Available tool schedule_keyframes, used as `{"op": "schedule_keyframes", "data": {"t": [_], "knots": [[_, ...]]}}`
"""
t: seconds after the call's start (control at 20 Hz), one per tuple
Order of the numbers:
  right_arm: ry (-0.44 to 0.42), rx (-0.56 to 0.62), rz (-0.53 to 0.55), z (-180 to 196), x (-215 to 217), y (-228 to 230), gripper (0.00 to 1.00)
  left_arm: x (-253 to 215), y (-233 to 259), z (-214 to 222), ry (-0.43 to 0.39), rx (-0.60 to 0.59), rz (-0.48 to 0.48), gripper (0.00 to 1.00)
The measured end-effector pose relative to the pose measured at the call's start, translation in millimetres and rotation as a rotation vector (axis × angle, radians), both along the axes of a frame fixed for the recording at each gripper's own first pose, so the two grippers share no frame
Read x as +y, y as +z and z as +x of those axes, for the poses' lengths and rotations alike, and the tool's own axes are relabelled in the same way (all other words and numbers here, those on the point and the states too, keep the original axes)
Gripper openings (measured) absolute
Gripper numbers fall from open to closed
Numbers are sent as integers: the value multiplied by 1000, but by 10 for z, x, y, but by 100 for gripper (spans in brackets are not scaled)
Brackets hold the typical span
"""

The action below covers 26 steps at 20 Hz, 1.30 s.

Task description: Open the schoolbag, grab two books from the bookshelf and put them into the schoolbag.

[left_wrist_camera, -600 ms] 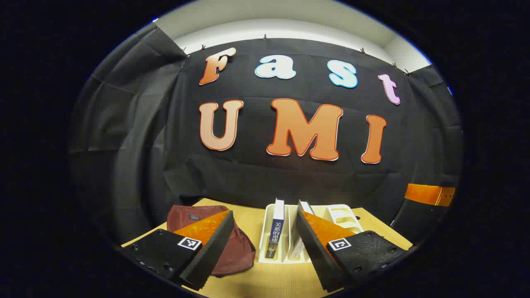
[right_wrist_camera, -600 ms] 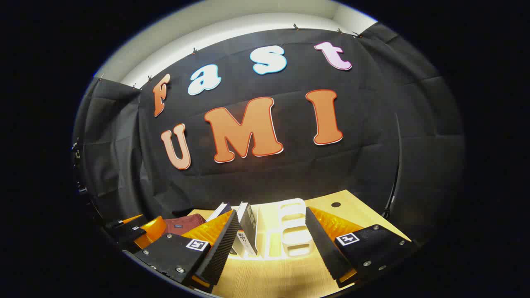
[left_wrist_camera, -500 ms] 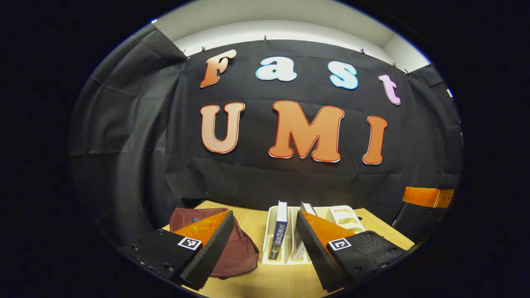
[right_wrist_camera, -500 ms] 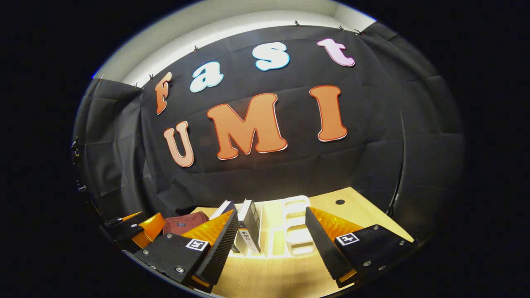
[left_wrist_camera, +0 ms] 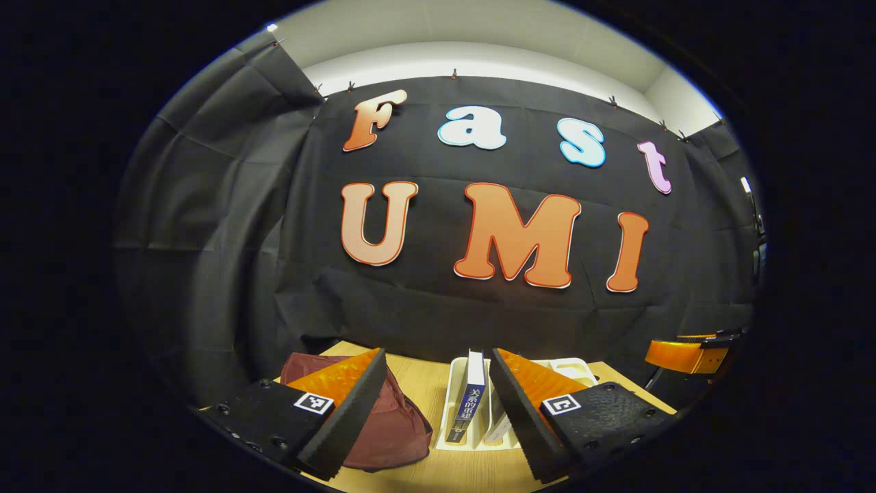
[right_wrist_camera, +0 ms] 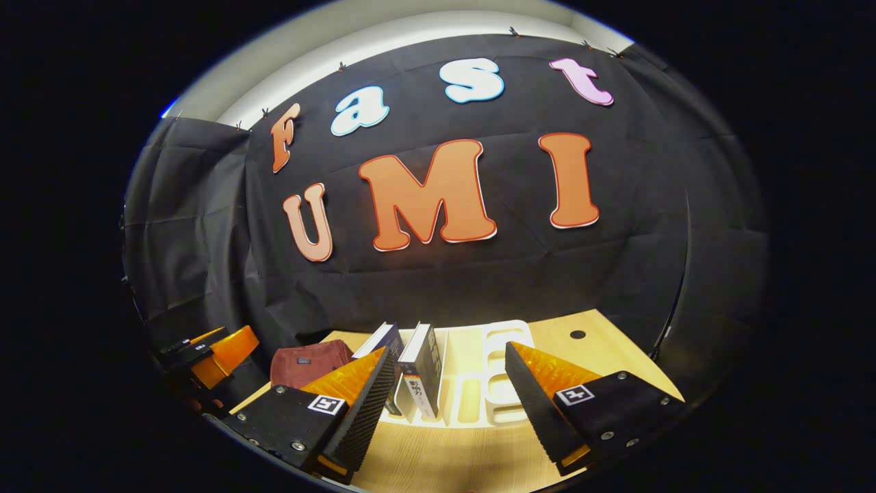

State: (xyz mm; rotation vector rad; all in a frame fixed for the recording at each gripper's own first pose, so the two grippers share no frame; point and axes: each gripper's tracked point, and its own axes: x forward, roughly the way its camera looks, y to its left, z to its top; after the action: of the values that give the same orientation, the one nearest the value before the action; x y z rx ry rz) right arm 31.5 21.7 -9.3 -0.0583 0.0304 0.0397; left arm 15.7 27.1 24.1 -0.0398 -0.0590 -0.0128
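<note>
On table: closed bag (left_wrist_camera: 383,424), shelf (right_wrist_camera: 506,342), two books (right_wrist_camera: 426,363). Both claws (left_wrist_camera: 431,418) (right_wrist_camera: 445,411) agape, empty. Pending: unzip bag.

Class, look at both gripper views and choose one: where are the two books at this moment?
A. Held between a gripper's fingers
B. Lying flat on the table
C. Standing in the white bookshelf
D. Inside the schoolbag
C: both books stand upright in slots of the white bookshelf, beside the dark red schoolbag, while the left gripper and right gripper are open and hold nothing.
</note>
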Motion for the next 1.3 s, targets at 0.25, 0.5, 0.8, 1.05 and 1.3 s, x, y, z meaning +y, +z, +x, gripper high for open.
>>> {"op": "schedule_keyframes", "data": {"t": [0.25,0.5,0.8,1.05,1.3], "knots": [[-14,-41,46,63,237,20,96,24,16,119,-85,7,-53,95],[5,-19,32,66,376,-47,96,263,36,197,-34,-1,31,94],[-37,22,71,107,213,-100,96,415,-7,268,-13,-4,42,95],[-84,16,7,113,110,-113,96,495,-129,356,-12,39,-32,95],[-89,17,10,132,104,-107,96,502,-101,358,-9,30,41,94]]}}
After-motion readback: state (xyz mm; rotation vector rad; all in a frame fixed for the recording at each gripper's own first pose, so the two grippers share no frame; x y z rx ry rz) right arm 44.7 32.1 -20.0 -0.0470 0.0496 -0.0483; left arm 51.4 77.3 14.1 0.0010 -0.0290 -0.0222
